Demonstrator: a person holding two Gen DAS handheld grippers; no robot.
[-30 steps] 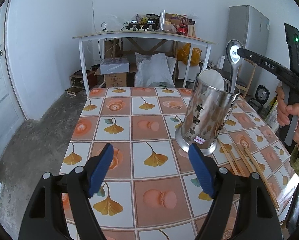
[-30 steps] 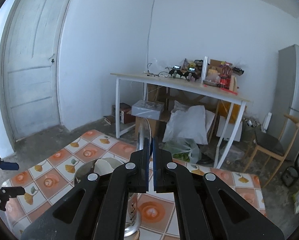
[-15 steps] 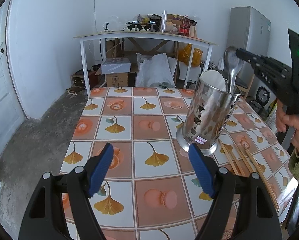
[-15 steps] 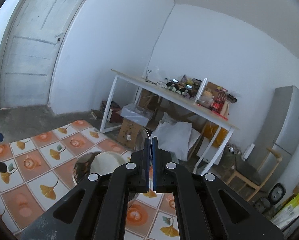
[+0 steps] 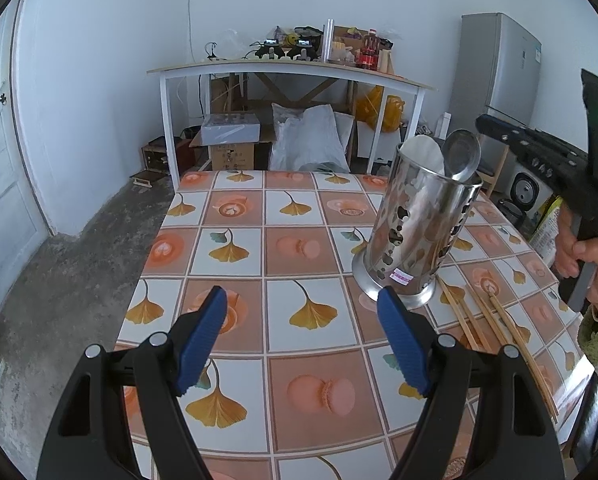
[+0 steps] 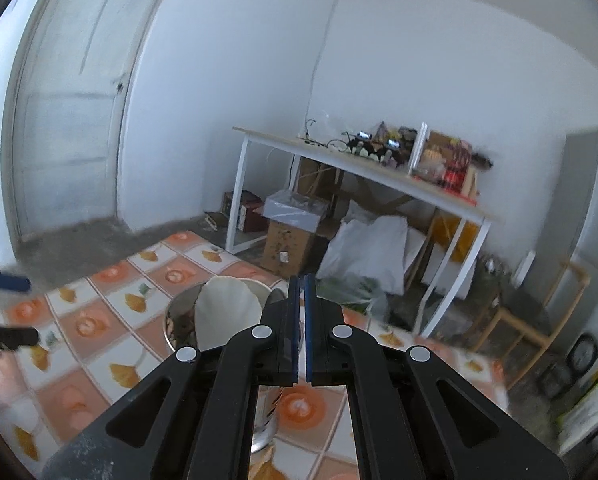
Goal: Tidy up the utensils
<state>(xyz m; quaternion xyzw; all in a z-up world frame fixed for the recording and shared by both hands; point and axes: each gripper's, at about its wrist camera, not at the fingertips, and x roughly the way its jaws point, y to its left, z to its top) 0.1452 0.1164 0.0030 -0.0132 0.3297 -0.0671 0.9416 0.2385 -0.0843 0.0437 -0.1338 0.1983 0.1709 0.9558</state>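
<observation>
Blue-padded left gripper (image 5: 301,338) hangs spread and empty over the tiled desk's (image 5: 315,392) near edge. Beyond, the perforated steel holder (image 5: 417,236) now keeps the steel spoon (image 5: 461,156); the right gripper (image 6: 299,312), clenched, has apparently let go. Wooden chopsticks (image 5: 495,330) remain.

The desk (image 5: 311,248) wore a tiled cloth of orange squares and ginkgo leaves. A perforated steel holder (image 5: 415,232) stood upright on it at about two o'clock from the middle. Several chopsticks (image 5: 495,332) lay flat at four o'clock, their far ends just beside the holder's base.
</observation>
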